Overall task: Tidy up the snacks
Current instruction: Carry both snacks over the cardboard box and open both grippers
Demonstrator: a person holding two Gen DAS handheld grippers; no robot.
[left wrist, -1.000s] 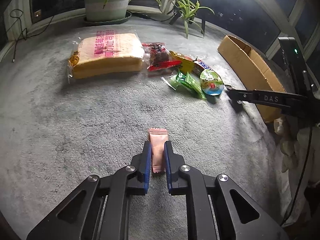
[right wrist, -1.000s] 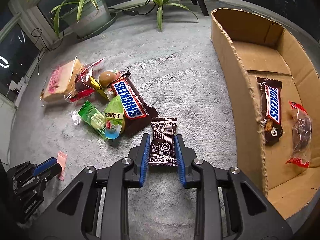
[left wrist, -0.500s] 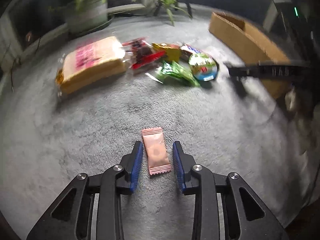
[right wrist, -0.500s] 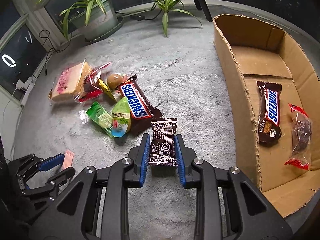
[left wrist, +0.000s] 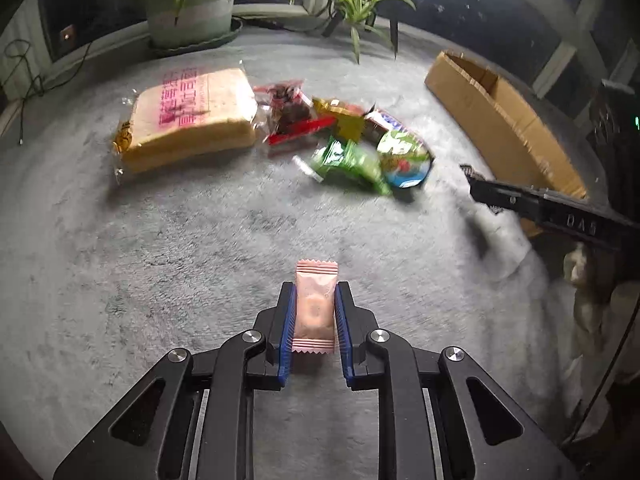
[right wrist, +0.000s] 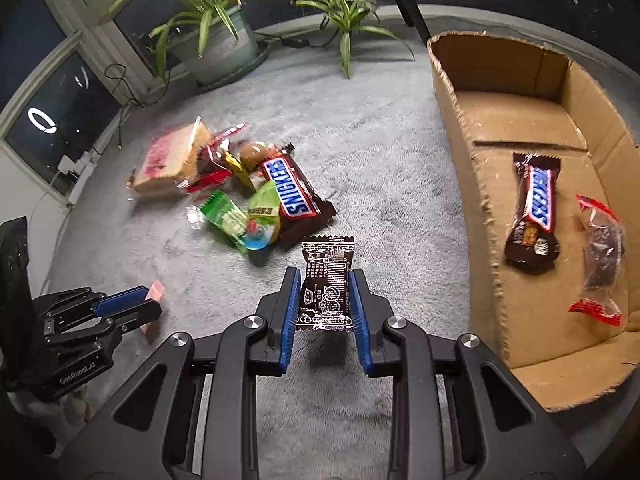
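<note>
On the far left of the grey carpet [left wrist: 168, 240] lies a wrapped loaf of sliced bread [left wrist: 188, 118] with pink print, in front of a potted plant [left wrist: 192, 4] at the window. Just right of the bread sits a loose heap of snacks: a clear red-edged packet [left wrist: 290, 114], a yellow wrapper [left wrist: 344, 122], a green packet [left wrist: 348, 162] and a round green-lidded cup [left wrist: 406, 156], the pieces touching or overlapping. The right wrist view also shows a Snickers bar [right wrist: 292, 192] lying against that heap.

Nearer the camera, the left gripper [left wrist: 315, 316] has its jaws closed on a small pink sachet [left wrist: 315, 306], the blue pads pressing both long edges; the sachet's far end sticks out beyond the fingertips.

Further right, the right gripper [right wrist: 325, 300] grips a dark brown sachet with white print [right wrist: 326, 286] between its jaws, held above the carpet and beside the heap.

At the far right stands an open cardboard box [right wrist: 476, 184]. Inside it lie a second Snickers bar [right wrist: 536, 208] and, to its right, a clear red-ended packet [right wrist: 600, 256], the two slightly apart.
</note>
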